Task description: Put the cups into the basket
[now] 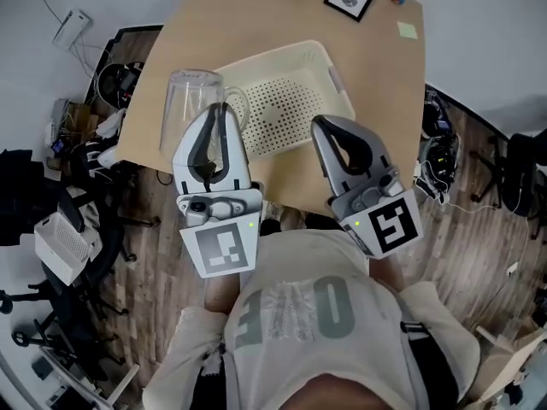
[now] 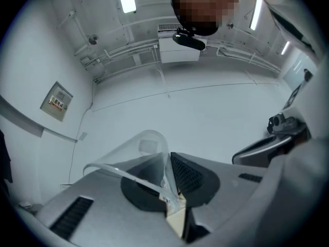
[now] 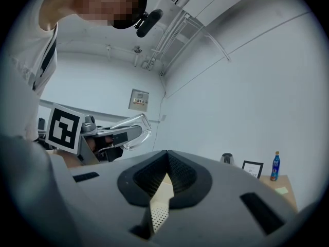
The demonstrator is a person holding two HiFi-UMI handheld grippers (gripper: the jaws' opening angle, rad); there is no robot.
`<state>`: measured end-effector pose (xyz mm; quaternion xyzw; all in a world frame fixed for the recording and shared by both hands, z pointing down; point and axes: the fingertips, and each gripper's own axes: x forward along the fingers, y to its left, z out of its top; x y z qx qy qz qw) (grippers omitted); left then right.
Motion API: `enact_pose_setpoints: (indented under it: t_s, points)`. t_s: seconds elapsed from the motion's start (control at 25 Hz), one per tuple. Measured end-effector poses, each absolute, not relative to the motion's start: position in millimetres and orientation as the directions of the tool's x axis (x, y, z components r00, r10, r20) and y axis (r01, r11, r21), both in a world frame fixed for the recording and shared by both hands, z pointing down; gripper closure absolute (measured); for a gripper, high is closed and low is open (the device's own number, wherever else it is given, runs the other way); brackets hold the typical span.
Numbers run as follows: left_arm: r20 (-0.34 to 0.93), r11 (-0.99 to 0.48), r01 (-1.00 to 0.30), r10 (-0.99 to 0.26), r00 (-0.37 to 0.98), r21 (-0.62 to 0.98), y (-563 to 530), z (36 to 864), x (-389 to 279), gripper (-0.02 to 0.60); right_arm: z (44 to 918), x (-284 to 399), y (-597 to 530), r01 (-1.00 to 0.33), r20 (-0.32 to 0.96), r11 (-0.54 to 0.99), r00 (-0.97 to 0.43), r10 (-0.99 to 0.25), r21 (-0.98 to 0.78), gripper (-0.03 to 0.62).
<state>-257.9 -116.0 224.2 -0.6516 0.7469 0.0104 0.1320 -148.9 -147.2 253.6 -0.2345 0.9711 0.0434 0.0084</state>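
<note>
Upper left of head view, clear cup (image 1: 188,101) just beside basket (image 1: 273,54), long axis running up the frame, wall pinched by left gripper (image 1: 218,109); right gripper (image 1: 319,124) jaws pressed together, empty; cup's mouth end unclear

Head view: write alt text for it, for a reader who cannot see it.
Seen from above, the left gripper clamps the wall of a clear glass cup just left of an empty cream perforated basket on a wooden table. The right gripper, jaws together and empty, hangs over the basket's near right corner.
</note>
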Motion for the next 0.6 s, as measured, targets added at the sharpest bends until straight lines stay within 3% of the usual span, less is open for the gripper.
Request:
enact_pose_setpoints:
  t_s: [0.6]
  points:
    - [-0.032, 0.003, -0.919, -0.999, 0.011, -0.394, -170.1, 250.3, -257.4, 0.545, 245.1, -154.1, -151.4, -0.506, -0.067, 0.856, -0.862, -0.502, 0.104, 0.595]
